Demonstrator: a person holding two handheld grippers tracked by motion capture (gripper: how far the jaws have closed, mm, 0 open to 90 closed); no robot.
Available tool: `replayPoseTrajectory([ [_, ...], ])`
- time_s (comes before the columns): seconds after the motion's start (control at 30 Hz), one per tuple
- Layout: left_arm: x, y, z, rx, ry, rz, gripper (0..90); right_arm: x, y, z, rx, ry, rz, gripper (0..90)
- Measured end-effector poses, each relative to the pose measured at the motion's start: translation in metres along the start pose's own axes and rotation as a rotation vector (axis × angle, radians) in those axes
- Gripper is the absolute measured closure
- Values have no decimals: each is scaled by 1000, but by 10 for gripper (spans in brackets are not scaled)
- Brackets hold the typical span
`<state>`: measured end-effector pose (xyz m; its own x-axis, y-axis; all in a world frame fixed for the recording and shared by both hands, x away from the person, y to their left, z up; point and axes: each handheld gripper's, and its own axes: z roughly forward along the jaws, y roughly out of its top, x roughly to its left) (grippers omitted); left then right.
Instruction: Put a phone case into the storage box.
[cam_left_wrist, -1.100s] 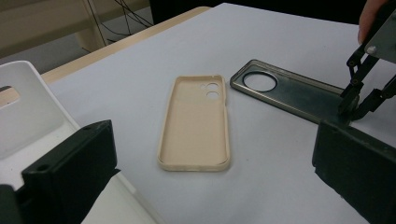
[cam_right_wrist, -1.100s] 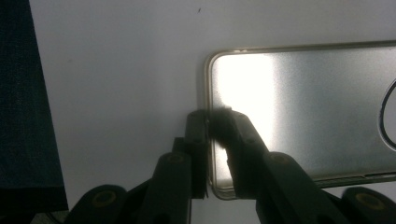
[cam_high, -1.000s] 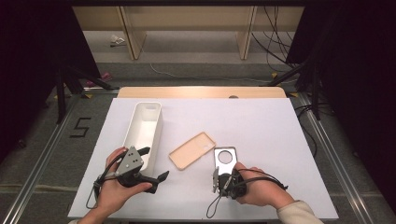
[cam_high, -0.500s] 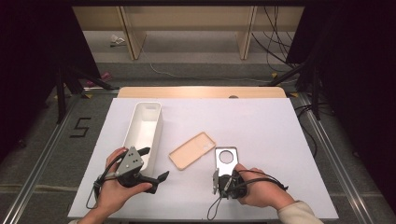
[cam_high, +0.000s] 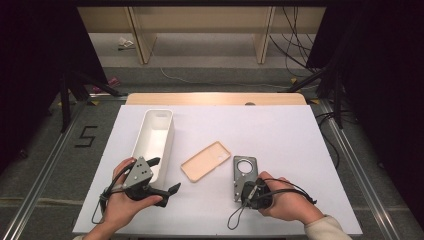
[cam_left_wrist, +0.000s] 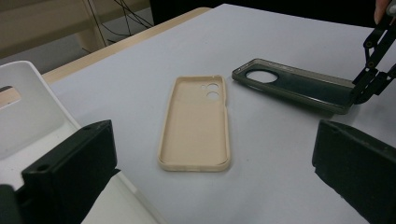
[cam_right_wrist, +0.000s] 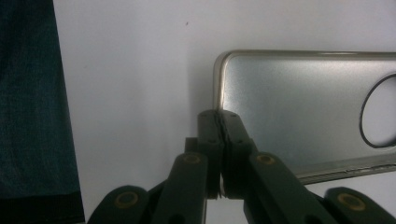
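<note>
Lying flat on the white table (cam_high: 280, 135), the grey phone case (cam_high: 244, 171) runs lengthwise away from the right gripper (cam_right_wrist: 218, 123), which is clamped on its near rim. Left gripper (cam_left_wrist: 210, 186) gapes empty, farther off.

high view: above, looking forward and down on the whole surface (cam_high: 280, 135) | left gripper view: low, oblique | right gripper view: very close | shared: grey case (cam_high: 244, 171)

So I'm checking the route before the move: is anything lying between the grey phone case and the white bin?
Yes. The beige phone case lies flat between the grey phone case and the white bin.
</note>
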<state>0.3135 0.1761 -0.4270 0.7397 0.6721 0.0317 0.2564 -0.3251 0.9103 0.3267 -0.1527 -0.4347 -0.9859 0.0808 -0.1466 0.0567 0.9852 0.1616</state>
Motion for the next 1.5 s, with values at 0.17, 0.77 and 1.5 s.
replayPoseTrajectory([
  [0.17, 0, 0, 0, -1, 0, -3, 0, -3, -4, -7, -54, -11, 37, 884],
  [0.77, 1, 0, 0, -1, 4, 0, 0, -7, -13, -14, -279, -17, 122, 885],
  [1.5, 1, 20, 17, 21, -22, -49, 66, -9, -9, -21, -400, -42, 159, 885],
])
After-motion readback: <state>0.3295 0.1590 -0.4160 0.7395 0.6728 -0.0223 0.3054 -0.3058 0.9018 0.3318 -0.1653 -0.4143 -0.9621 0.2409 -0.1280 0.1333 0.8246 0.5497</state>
